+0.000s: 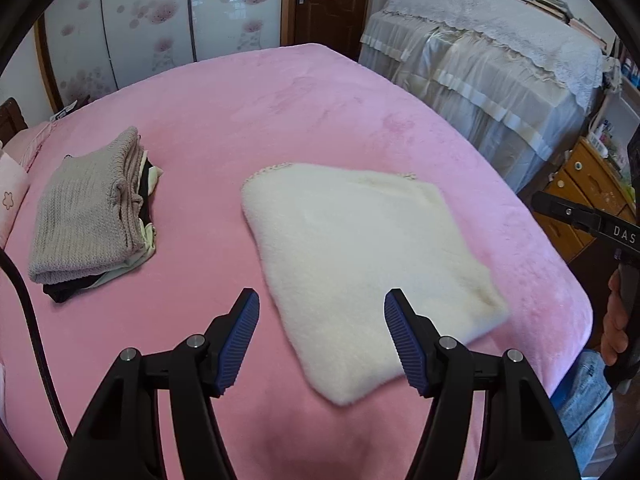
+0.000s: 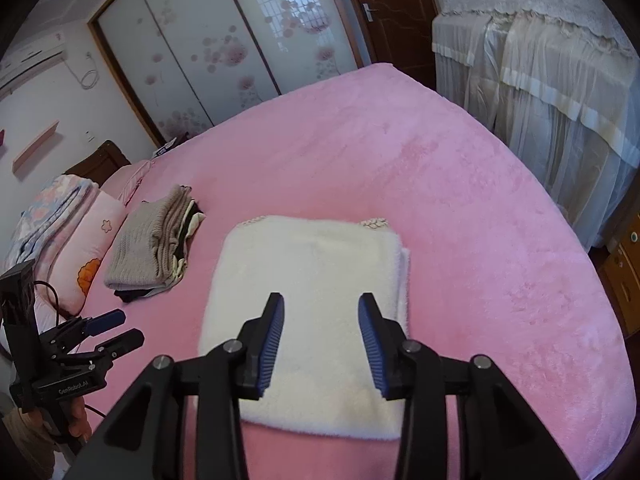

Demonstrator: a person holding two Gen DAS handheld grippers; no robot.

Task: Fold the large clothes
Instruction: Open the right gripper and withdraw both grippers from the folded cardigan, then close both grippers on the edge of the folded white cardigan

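- The cream fleece garment (image 1: 360, 264) lies folded into a neat rectangle on the pink bedspread (image 1: 280, 112), filling the centre of the left wrist view and running towards its lower right.
- In the right wrist view the same garment (image 2: 312, 280) sits in the lower middle of the frame, with a bit of knitted trim peeking out at its far edge.
- The left gripper (image 1: 322, 336) hangs above the near end of the garment at the bottom of its frame; its jaws stand wide apart with nothing between them, and the blue ribbed pads (image 1: 238, 340) touch no cloth.
- The right gripper (image 2: 321, 344) hovers over the garment at the bottom centre of its frame; its jaws are parted and empty, clear of the fleece.
- A stack of folded clothes (image 1: 92, 216), topped by a grey-brown knit, rests at the left of the left wrist view, well apart from the cream garment.
- In the right wrist view that stack (image 2: 156, 244) lies at middle left, just beside a pink pillow (image 2: 96, 240).
- A hand (image 1: 616, 320) holding the right gripper's handle shows at the right edge of the left wrist view.
- A wardrobe with flower-patterned sliding doors (image 2: 208, 48) stands across the top of the right wrist view.
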